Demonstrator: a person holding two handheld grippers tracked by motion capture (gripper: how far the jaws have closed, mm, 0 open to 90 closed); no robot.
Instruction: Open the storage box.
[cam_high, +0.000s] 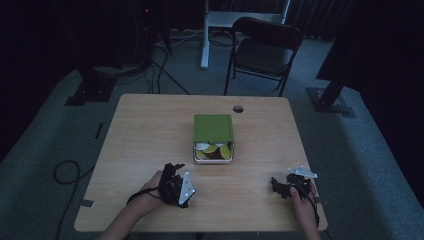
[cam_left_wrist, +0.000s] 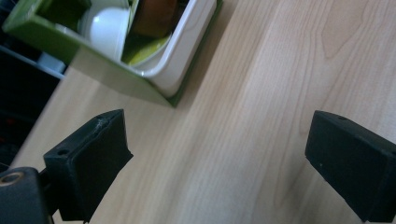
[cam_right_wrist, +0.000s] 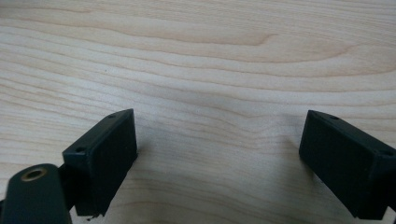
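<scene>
While both claws rest low over the wooden counter (cam_high: 150, 130), the work looks to be at its start: nothing is gripped yet. The left claw (cam_left_wrist: 219, 158) stands with its jaws spread wide and bare wood between them; the right claw (cam_right_wrist: 219, 154) is likewise spread apart over plain grain. The box (cam_high: 213, 139) sits ahead of the left claw, up and to the left in the left gripper view, and well apart from the right claw. Its green lid (cam_high: 213, 128) looks slid back, partly uncovering a white inner tray (cam_left_wrist: 187, 51) with rounded corners. Inside lie a smooth white cup-like piece (cam_left_wrist: 109, 30) and yellow-green and brown pieces, too blurred to name. The next move probably calls for bringing the left claw forward to the box's near edge. The jaws are matte black blocks; the counter is pale, smooth laminate.
</scene>
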